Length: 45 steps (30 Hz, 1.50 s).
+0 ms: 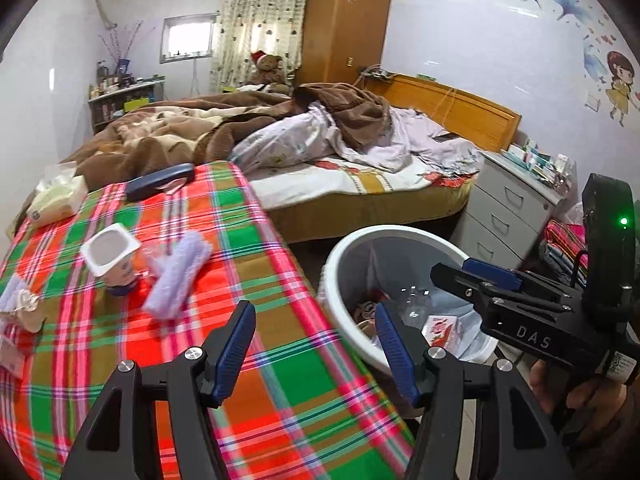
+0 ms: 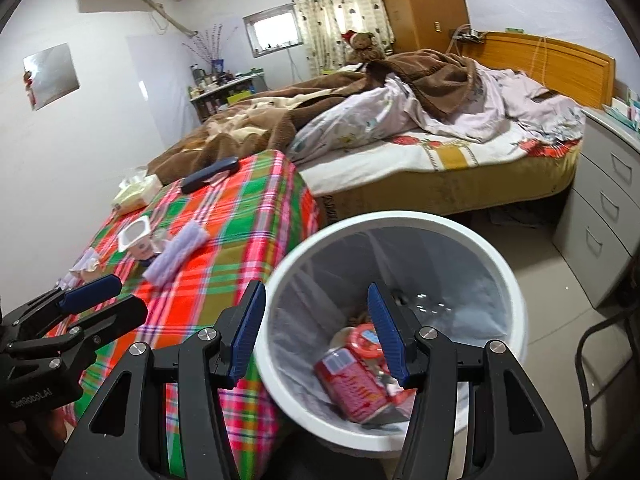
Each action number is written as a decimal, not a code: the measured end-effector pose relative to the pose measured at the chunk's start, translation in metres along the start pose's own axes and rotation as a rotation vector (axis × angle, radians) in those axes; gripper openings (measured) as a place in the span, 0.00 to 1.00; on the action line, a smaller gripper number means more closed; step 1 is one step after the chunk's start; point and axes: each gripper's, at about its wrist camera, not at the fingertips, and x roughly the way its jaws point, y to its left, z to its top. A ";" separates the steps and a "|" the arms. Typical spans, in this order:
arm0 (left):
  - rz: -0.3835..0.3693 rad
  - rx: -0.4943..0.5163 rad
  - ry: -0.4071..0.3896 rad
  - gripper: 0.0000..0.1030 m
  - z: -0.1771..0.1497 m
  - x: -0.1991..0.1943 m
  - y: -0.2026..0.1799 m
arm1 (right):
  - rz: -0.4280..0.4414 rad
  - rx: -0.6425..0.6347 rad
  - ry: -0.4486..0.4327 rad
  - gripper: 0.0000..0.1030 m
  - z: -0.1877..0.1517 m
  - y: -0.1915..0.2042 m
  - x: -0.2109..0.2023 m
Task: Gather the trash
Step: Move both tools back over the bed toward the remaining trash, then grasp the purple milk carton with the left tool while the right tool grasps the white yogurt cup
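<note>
**Ana:** Both arms in shot. The right hand-held gripper [image 2: 316, 328] hangs directly over the white bin [image 2: 516, 280], jaws spread wide, nothing between them.

**Ben:** Sensible spot, too. The bin stands on the floor hard against the table [image 1: 280, 360], so a drop from the table edge is a short trip. Inside I can make out a red can [image 2: 352, 384] and other wrappers under the plastic liner.

**Ana:** And the left hand-held gripper [image 1: 316, 344]? Also wide open and empty, poised above the near corner of the checked tablecloth, pointing toward what's left.

**Ben:** Which is plenty. A yogurt cup [image 1: 110, 254] stands upright, mouth to the ceiling, well apart from that gripper. Just beside it lies a purple wrapper [image 1: 178, 276], flat and long (an easy pinch across the narrow side, I'd judge).

**Ana:** More crumpled bits at the far left edge [image 1: 20, 300]. The tissue pack [image 1: 56, 198] and the dark case [image 1: 160, 180] at the back look like keepers, though that's a guess.

**Ben:** So roughly midway: some trash binned, several pieces waiting. The cup's thin walls could buckle under a hard squeeze.
</note>
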 end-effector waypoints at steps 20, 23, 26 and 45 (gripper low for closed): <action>0.233 -0.202 -0.075 0.61 -0.025 -0.059 0.128 | 0.177 -0.141 -0.011 0.58 0.009 0.095 0.028; 0.272 -0.250 -0.077 0.65 -0.030 -0.066 0.156 | 0.193 -0.157 0.001 0.58 0.011 0.109 0.036; 0.313 -0.296 -0.079 0.65 -0.036 -0.073 0.181 | 0.206 -0.173 0.018 0.59 0.013 0.122 0.047; 0.452 -0.510 -0.058 0.70 -0.059 -0.085 0.301 | 0.205 -0.272 0.116 0.59 0.048 0.181 0.127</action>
